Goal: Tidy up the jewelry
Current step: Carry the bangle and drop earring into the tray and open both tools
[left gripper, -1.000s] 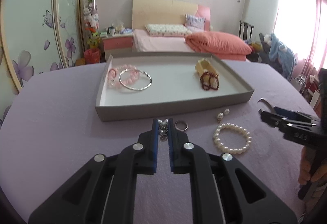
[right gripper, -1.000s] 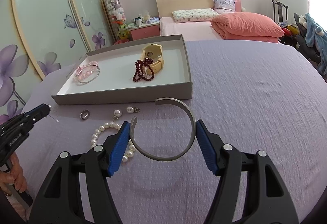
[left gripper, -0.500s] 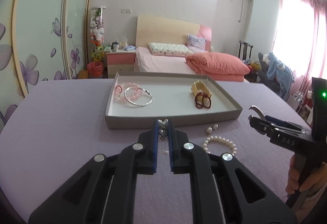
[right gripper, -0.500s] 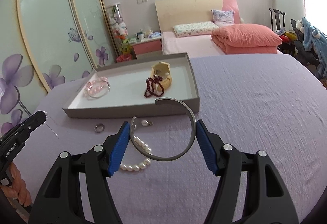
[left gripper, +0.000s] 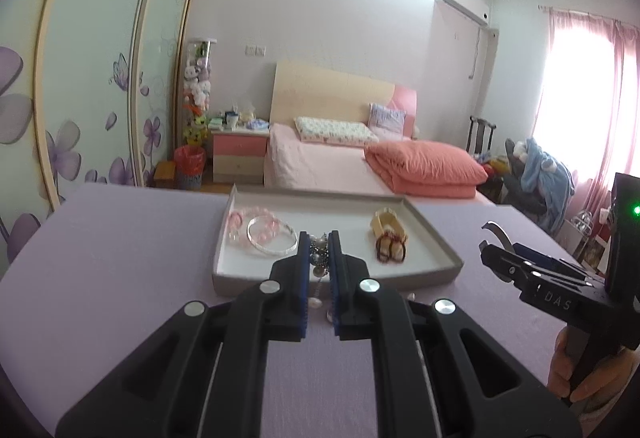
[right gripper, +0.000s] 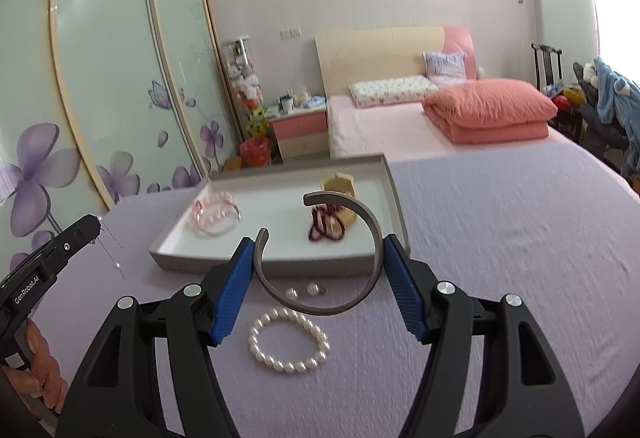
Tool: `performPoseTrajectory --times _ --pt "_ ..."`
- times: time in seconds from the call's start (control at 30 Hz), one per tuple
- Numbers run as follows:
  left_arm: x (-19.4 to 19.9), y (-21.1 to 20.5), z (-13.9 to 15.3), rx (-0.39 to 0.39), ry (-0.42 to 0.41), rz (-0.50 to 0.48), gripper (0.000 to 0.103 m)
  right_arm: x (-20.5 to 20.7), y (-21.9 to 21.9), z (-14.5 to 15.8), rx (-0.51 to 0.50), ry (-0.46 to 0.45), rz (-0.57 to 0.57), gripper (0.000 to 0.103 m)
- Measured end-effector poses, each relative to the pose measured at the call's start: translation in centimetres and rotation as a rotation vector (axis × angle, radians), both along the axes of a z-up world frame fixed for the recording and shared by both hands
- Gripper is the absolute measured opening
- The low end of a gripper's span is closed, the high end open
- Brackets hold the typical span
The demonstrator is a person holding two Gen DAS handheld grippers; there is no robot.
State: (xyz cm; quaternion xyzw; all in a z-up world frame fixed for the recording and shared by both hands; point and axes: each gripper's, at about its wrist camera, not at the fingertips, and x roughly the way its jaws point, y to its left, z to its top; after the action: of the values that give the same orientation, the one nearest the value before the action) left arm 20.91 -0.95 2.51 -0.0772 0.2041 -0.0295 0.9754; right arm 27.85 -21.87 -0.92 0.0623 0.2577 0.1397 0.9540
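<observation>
My left gripper point(left gripper: 319, 252) is shut on a beaded silver necklace point(left gripper: 319, 257) and holds it in the air before the grey tray point(left gripper: 336, 280); its thin chain dangles below, also seen in the right wrist view point(right gripper: 111, 250). My right gripper point(right gripper: 318, 258) is shut on an open grey metal cuff bangle point(right gripper: 320, 258), raised above the purple tablecloth. The tray holds a pink bead bracelet point(left gripper: 248, 224), a silver bangle point(left gripper: 272, 240), a dark red bead bracelet point(left gripper: 390, 252) and a small cream box point(left gripper: 386, 222). A white pearl bracelet point(right gripper: 289, 342) and two pearl earrings point(right gripper: 302, 292) lie on the cloth.
The round table with the purple cloth point(right gripper: 500, 238) stands in a bedroom. A bed point(left gripper: 360, 162) with an orange quilt, a nightstand point(left gripper: 239, 152) and sliding wardrobe doors point(left gripper: 100, 78) are behind. The right gripper's body point(left gripper: 560, 286) shows at the right of the left wrist view.
Both grippers have risen from the table and tilted up. The left one has lifted the necklace off the cloth. The right one has carried the cuff bangle up.
</observation>
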Motion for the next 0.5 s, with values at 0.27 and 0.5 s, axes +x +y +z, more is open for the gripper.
performPoseTrajectory --times 0.27,0.5 --pt "1.3 -0.6 2.5 0.047 -0.082 0.02 0.01 1.2 1.6 2.1 -0.03 -0.063 0.016 0.065" --pt "3.6 -0.8 2.8 0.069 -0.094 0.019 0.01 3.0 2.3 2.4 -0.054 -0.066 0.008 0.065"
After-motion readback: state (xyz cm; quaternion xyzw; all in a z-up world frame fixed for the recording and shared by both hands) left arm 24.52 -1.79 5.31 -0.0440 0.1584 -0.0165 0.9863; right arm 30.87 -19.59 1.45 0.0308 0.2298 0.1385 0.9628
